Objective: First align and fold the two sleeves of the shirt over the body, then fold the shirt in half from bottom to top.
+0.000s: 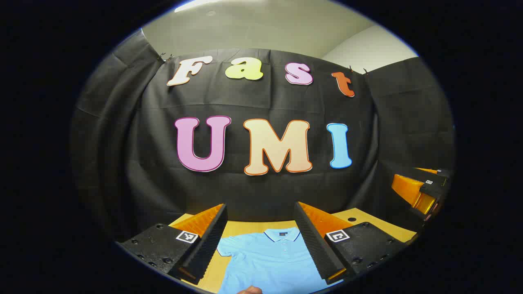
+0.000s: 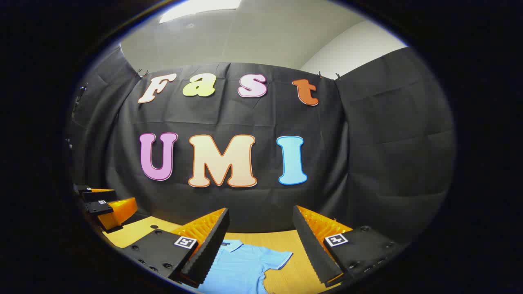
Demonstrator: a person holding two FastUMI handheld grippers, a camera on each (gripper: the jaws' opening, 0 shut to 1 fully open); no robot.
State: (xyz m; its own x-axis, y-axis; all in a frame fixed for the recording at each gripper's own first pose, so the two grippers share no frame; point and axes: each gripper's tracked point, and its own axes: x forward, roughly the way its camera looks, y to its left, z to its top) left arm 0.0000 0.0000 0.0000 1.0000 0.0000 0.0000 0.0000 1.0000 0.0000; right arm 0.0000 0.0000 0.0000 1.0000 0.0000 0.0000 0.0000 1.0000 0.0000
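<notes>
A light blue polo shirt [image 1: 269, 261] lies flat on the wooden table [image 1: 359, 218], collar toward the far wall, with its left sleeve spread out. In the right gripper view the same shirt [image 2: 241, 265] shows its right sleeve stretched sideways. My left gripper [image 1: 261, 237] hovers open above the collar area, nothing between its fingers. My right gripper [image 2: 259, 241] is open too, held above the shirt's right shoulder. The other gripper [image 1: 421, 192] appears at the right edge of the left gripper view, and the other gripper [image 2: 106, 208] at the left edge of the right gripper view.
Black cloth walls close the booth behind and on both sides of the table. A small dark hole [image 1: 352, 219] marks the tabletop near the back right. A bit of a hand [image 1: 250, 290] shows at the bottom of the left gripper view.
</notes>
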